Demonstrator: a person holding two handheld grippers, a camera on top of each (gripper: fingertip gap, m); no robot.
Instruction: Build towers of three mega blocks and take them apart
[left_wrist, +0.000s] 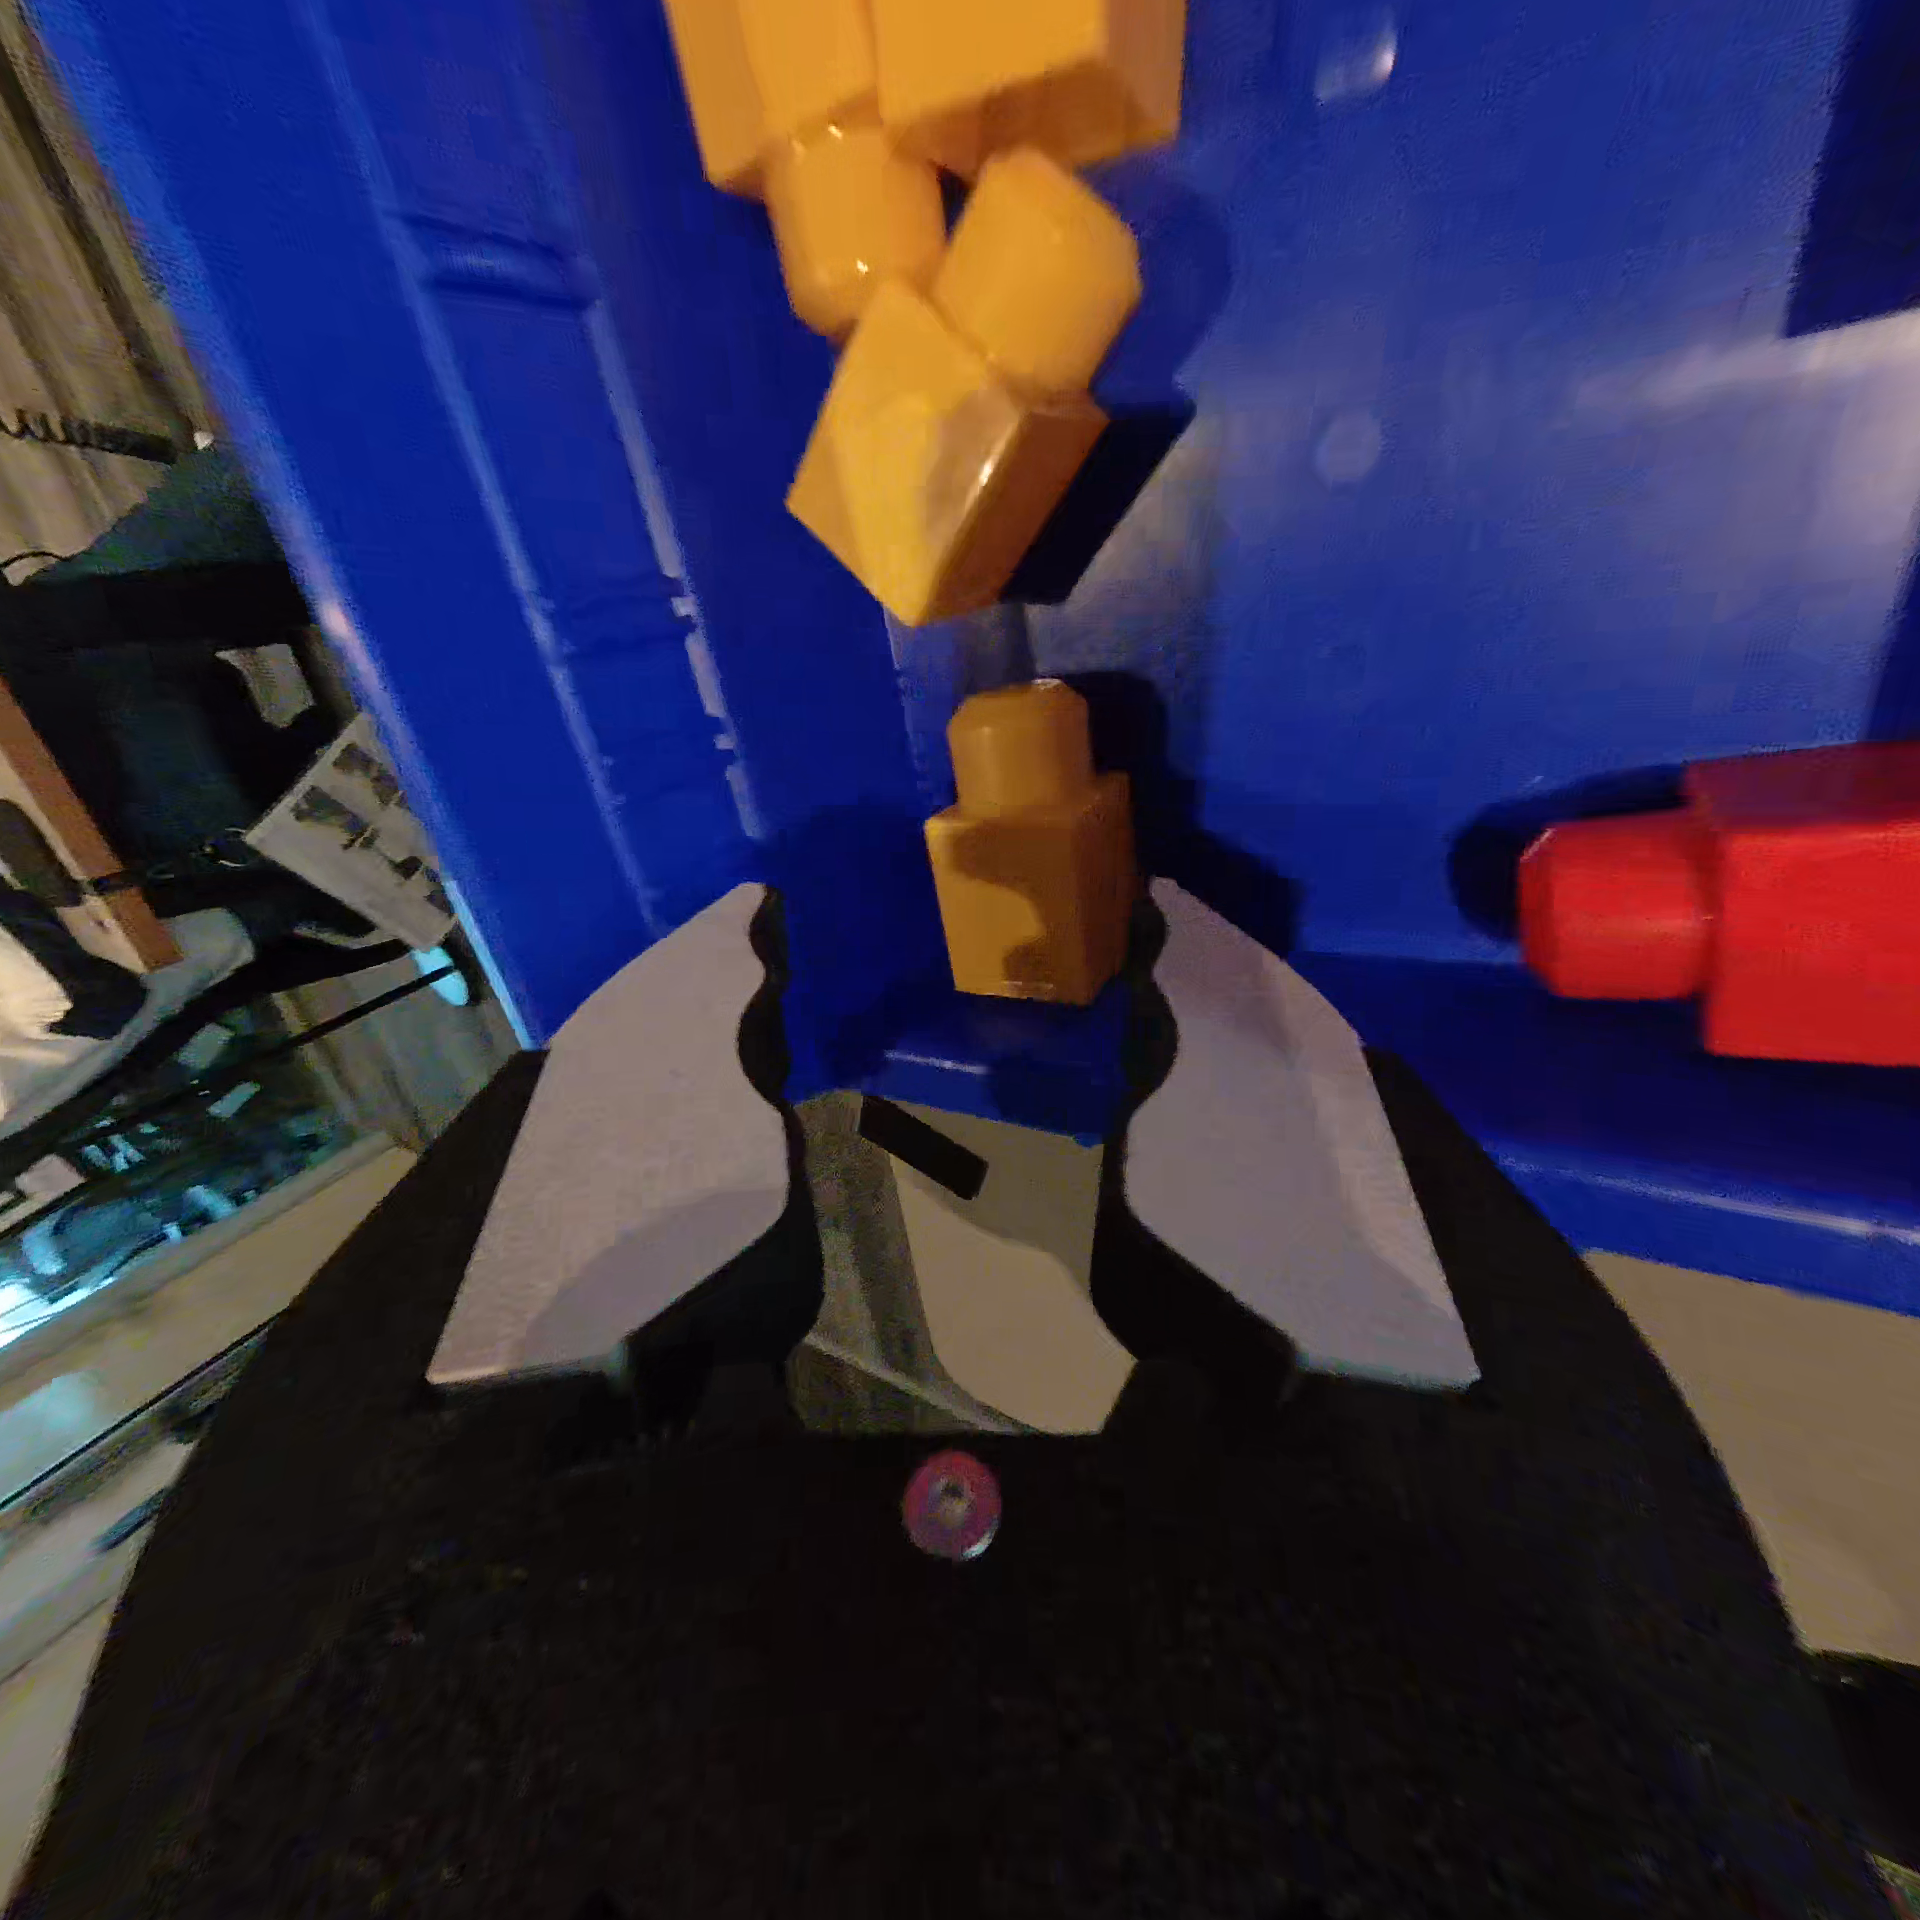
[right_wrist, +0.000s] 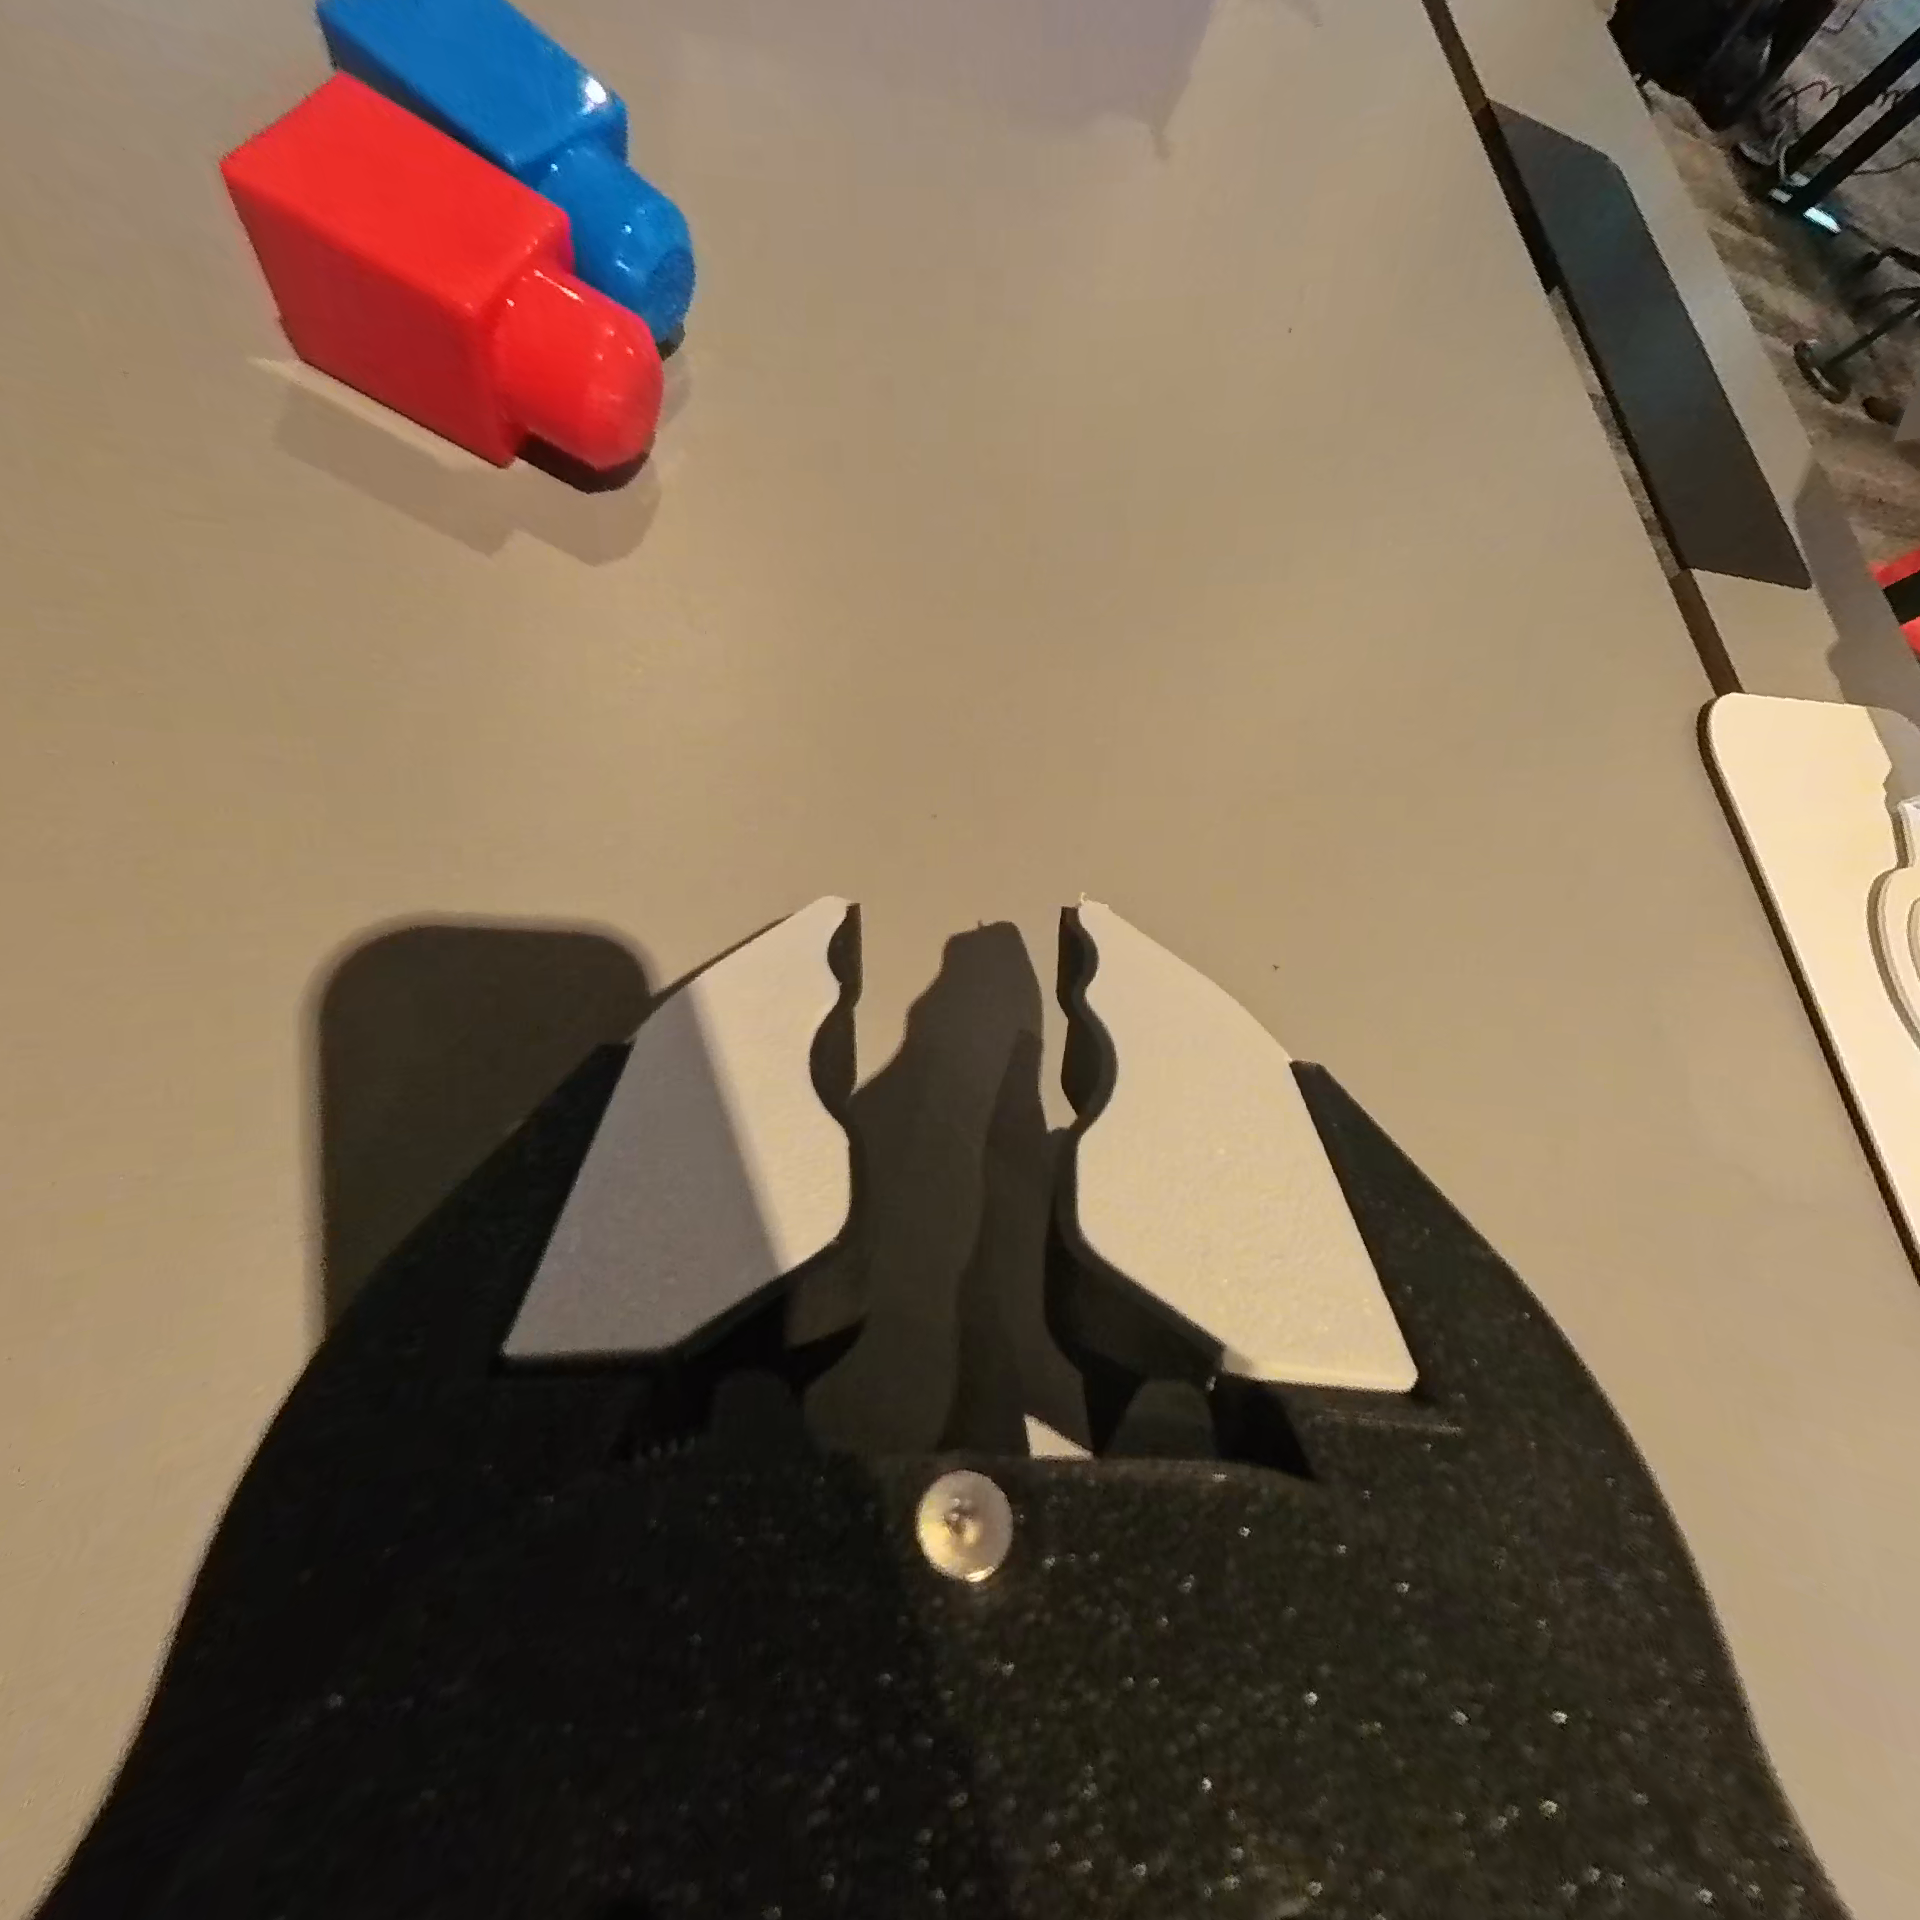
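Note:
In the left wrist view, my left gripper (left_wrist: 956, 914) is open over a blue plastic bin (left_wrist: 1455, 468). A small yellow block (left_wrist: 1029, 873) lies between the fingertips, close against the right finger (left_wrist: 1236, 1122); the jaws are not closed on it. A tilted yellow block (left_wrist: 935, 468) and more yellow blocks (left_wrist: 935, 94) lie farther in. A red block (left_wrist: 1766, 904) lies at the right. In the right wrist view, my right gripper (right_wrist: 961, 920) is open a little and empty above the grey table (right_wrist: 1039, 520). A red block (right_wrist: 416, 301) and a blue block (right_wrist: 530, 125) lie on their sides at the far left.
A white board (right_wrist: 1808, 883) lies at the table's right edge. A black strip (right_wrist: 1642, 343) runs along the far right edge, with the floor and dark frames beyond. Left of the blue bin, dark equipment and cables (left_wrist: 156, 831) show. The tips of one gripper are about 60 cm away from the tips of the other.

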